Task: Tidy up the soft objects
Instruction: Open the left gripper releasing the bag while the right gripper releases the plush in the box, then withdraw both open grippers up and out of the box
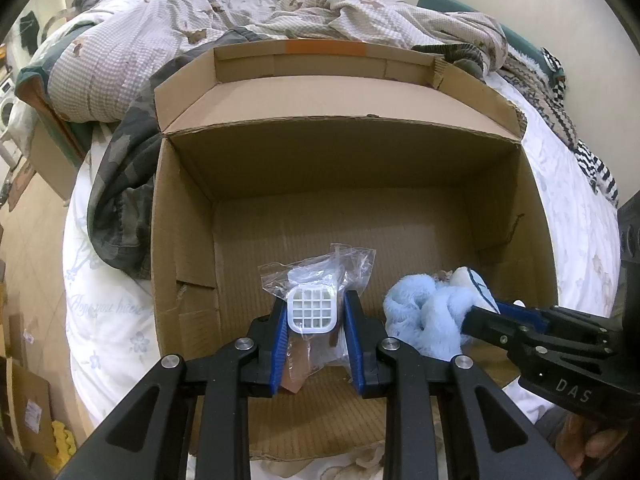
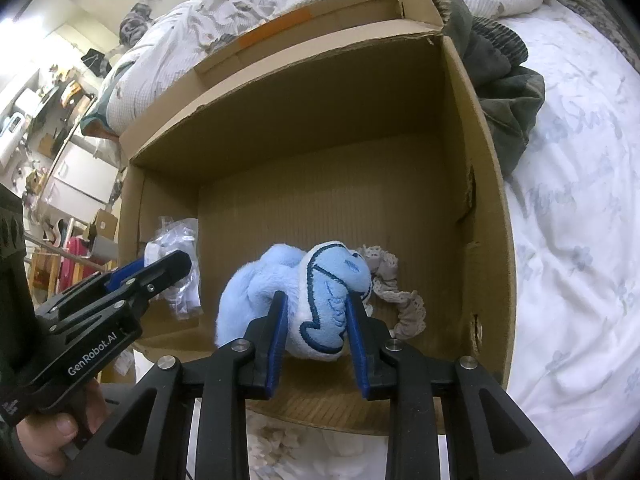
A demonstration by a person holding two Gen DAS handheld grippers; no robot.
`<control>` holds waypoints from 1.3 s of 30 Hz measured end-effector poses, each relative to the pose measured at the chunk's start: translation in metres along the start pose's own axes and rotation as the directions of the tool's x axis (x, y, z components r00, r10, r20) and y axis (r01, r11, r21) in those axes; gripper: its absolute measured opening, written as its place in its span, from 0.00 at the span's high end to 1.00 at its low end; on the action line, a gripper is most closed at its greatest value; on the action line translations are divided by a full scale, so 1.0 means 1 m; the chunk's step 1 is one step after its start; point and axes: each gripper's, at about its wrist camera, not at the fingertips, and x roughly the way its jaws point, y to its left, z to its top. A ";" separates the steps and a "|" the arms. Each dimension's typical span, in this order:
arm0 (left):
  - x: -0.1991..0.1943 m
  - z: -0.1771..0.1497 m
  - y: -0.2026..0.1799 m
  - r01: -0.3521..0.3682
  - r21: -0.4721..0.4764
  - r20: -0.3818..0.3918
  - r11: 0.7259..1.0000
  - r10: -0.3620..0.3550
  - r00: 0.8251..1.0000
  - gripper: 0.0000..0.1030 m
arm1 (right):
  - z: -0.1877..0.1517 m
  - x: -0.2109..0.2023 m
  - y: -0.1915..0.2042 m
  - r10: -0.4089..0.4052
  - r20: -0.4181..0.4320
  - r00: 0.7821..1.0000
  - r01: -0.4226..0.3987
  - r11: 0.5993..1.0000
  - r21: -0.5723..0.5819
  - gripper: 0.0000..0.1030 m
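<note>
Both grippers reach down into the open cardboard box (image 1: 188, 248) on the bed (image 2: 580, 240), and each one's thing sits straight ahead between its own fingers – so the coming move, as I judge it, turns on a straight let-go or lift, no reach across.

Left gripper (image 1: 316, 316): jaws narrow, blue pads pressing both sides of a clear plastic bag (image 1: 320, 276) w/ a white grid-patterned piece (image 1: 311, 312) inside. The bag's far end lies on the box floor near the left-centre, long axis running away from the gripper toward the back wall. Looks like a firm clamp.

Right gripper (image 2: 318, 312): fingers straddle the light-blue plush toy (image 2: 260, 292), closing on its white-and-blue embroidered part (image 2: 328, 308). The pads touch the fabric on both sides, so I read it as clamped, tho the soft pile makes it hard to say how tight. The plush's bulk bulges to the left of the fingers, toward the left gripper; it seems to rest on the box floor near the front wall, right of the bag. A beige lace scrunchie-like item (image 2: 404, 304) lies just behind and right of it, touching or nearly so – can't tell which.

The two grippers are close together; the right one's tip is just beside the bag's side of the plush. Each hand is nearer its own item.
</note>
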 end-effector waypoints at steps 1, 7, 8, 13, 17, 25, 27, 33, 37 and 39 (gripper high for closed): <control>0.000 0.000 0.000 0.000 0.000 -0.001 1.000 0.000 1.000 0.78 | 0.001 0.000 0.000 0.000 -0.001 1.000 0.000 1.000 0.001 0.70; 0.002 -0.001 -0.001 -0.005 0.004 -0.012 1.000 0.005 1.000 0.77 | 0.001 0.002 -0.001 0.001 -0.006 1.000 -0.001 1.000 0.004 0.70; 0.002 -0.001 -0.001 -0.006 0.003 -0.015 1.000 0.006 1.000 0.77 | 0.001 0.002 -0.001 0.000 -0.007 1.000 0.000 1.000 0.004 0.70; 0.003 -0.002 -0.003 0.004 0.006 -0.025 1.000 -0.004 1.000 0.68 | 0.000 0.002 -0.003 -0.001 -0.009 1.000 0.001 1.000 0.009 0.68; -0.001 -0.002 -0.005 -0.012 0.020 -0.006 1.000 0.012 1.000 0.48 | -0.001 0.002 -0.003 -0.003 -0.007 1.000 0.003 1.000 0.008 0.68; -0.007 0.001 -0.004 -0.043 0.020 0.020 0.999 0.043 0.999 0.41 | -0.001 0.001 -0.004 0.004 0.002 1.000 -0.004 1.000 0.008 0.58; -0.009 0.001 -0.004 -0.049 0.021 0.025 0.999 0.048 0.999 0.41 | 0.000 -0.002 -0.005 0.017 0.016 1.000 -0.017 1.000 0.013 0.49; -0.015 0.003 -0.001 -0.071 0.005 0.046 0.997 0.070 0.996 0.41 | 0.002 -0.013 -0.007 0.055 0.057 0.997 -0.058 0.997 0.046 0.22; -0.020 0.004 0.002 -0.074 -0.013 0.061 0.997 0.075 0.995 0.41 | 0.002 -0.025 -0.010 0.072 0.099 0.993 -0.080 0.994 0.079 0.09; -0.023 0.003 0.004 -0.071 -0.022 0.066 0.997 0.072 0.995 0.41 | 0.002 -0.029 -0.012 0.075 0.108 0.991 -0.085 0.992 0.090 0.08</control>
